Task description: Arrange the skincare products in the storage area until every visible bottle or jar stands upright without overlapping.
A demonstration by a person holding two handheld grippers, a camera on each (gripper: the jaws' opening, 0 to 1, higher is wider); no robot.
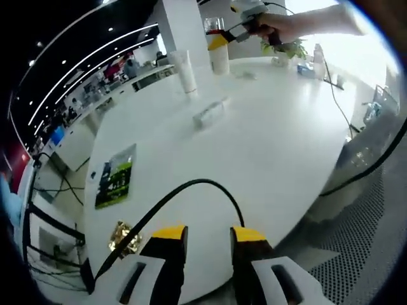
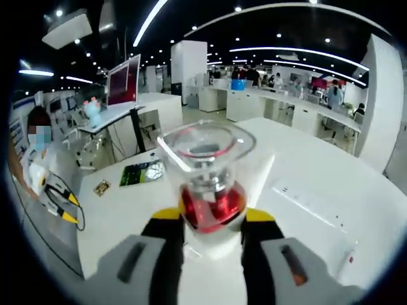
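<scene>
The right gripper point(image 2: 212, 219) clamps a clear jar with a red base point(image 2: 206, 175), upright at frame centre. The left gripper point(image 1: 208, 238), jaws apart and empty, sits far below a box lying flat point(image 1: 210, 113) mid-table and a standing white tube point(image 1: 186, 71)

White round table point(image 1: 267, 146), upright white tube point(image 1: 184, 70), flat box point(image 1: 210, 113), green leaflet point(image 1: 116, 178), gold wrapper point(image 1: 124, 236), black cable point(image 1: 191, 190)

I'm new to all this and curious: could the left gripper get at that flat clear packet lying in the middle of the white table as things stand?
Probably yes. The left gripper is open and holds nothing, and bare white table lies between it and the flat clear packet. It would have to travel well forward.
</scene>
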